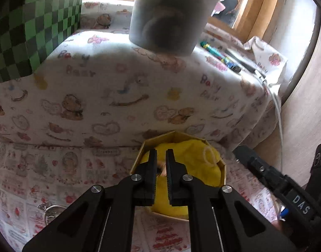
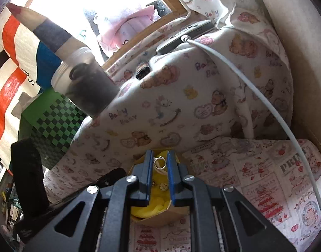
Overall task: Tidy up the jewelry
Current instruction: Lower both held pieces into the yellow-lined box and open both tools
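Observation:
A gold cardboard jewelry box [image 1: 177, 135] lined with yellow cloth [image 1: 194, 153] sits on the printed cloth. A pale ring [image 1: 209, 155] lies on the lining. My left gripper [image 1: 161, 154] hangs over the box, jaws slightly apart, with a small brownish piece just visible in the gap; whether it is gripped is unclear. My right gripper [image 2: 159, 156] is shut on a silver ring [image 2: 159, 163] above the same box [image 2: 160, 218]. Small gold charms [image 2: 163, 186] lie on the yellow lining [image 2: 152, 209].
A silver keyring-like piece [image 1: 51, 210] lies on the cloth at lower left. A grey jar [image 1: 170, 14] stands on the raised cushion behind. Pens [image 1: 221, 57] and a white cable [image 2: 265, 100] lie at right. A green checkered box [image 2: 55, 121] stands at left.

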Available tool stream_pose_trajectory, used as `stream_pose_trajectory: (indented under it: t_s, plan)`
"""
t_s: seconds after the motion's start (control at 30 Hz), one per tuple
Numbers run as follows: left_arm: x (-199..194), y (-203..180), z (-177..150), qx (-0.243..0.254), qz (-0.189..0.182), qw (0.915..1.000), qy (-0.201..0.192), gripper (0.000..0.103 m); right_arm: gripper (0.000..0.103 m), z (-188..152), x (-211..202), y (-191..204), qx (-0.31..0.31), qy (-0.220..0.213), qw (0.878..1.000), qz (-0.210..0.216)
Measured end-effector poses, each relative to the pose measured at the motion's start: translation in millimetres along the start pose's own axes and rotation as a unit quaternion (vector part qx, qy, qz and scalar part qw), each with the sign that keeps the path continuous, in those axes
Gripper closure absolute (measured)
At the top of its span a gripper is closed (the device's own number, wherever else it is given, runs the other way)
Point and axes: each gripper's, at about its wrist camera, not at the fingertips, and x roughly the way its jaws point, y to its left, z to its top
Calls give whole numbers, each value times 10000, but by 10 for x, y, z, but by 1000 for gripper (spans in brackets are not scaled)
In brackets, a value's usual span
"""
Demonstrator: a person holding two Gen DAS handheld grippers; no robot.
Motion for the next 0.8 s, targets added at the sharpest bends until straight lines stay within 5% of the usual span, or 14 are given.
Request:
stream_pose_trajectory:
  t_s: [0.07,0.2,0.53,0.8]
  plan:
    - [-27,-21,-6,72,-29,10000,-49,90,90,-11,6,-1,12,54,9999,127]
    - [-207,-11,-19,151,149,9995,-239,76,62,-18,-40,20,19,-42,9999,144]
    - [-1089,239,-200,392,837,9909,-978,26,49,-34,-163,231,-395,-297,9988,-35]
    - [-1563,536,-407,365,1154,9799,-1587,20,32,-176,-209,551,-1058,-385,9936,-96]
